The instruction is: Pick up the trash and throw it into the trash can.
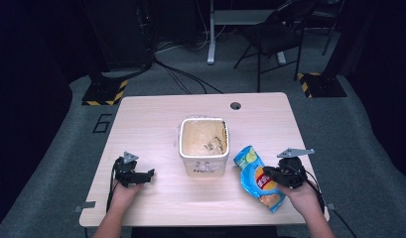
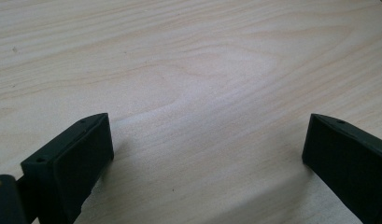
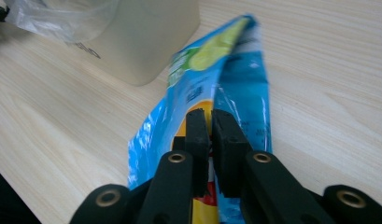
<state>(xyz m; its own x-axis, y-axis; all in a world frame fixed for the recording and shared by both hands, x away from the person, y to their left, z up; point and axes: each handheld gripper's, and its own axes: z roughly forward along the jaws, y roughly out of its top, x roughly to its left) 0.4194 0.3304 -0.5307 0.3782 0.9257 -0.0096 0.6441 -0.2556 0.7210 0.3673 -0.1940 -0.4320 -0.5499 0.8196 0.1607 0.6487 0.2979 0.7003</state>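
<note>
**Right tongs clamped on snack bag; left tongs idle and open**

My right tongs are closed on a blue snack bag. In the right gripper view the two black jaws stand nearly together, with a fold of the bag pinched between them. The bag shows a lime picture near its far end and a yellow and red patch near the jaws. In the high view it lies at the right front of the counter, running diagonally, its upper end just beside the front right corner of the tub. Whether the bag is lifted clear of the counter or partly resting on it, I cannot tell.

My left tongs sit at the left front of the counter, well apart from the tub and the bag. In the left gripper view the jaws are spread wide, with bare wood grain between them and nothing held.

The tub stands upright near the middle of the counter. It is pale, square with rounded corners, and carries a clear plastic liner folded over its rim. Its inside looks tan; I cannot make out contents with certainty.

A round cable hole sits in the counter behind the tub. Beyond the counter, a folding chair stands on grey carpet, and yellow-and-black striped bases rest at either side.
</note>
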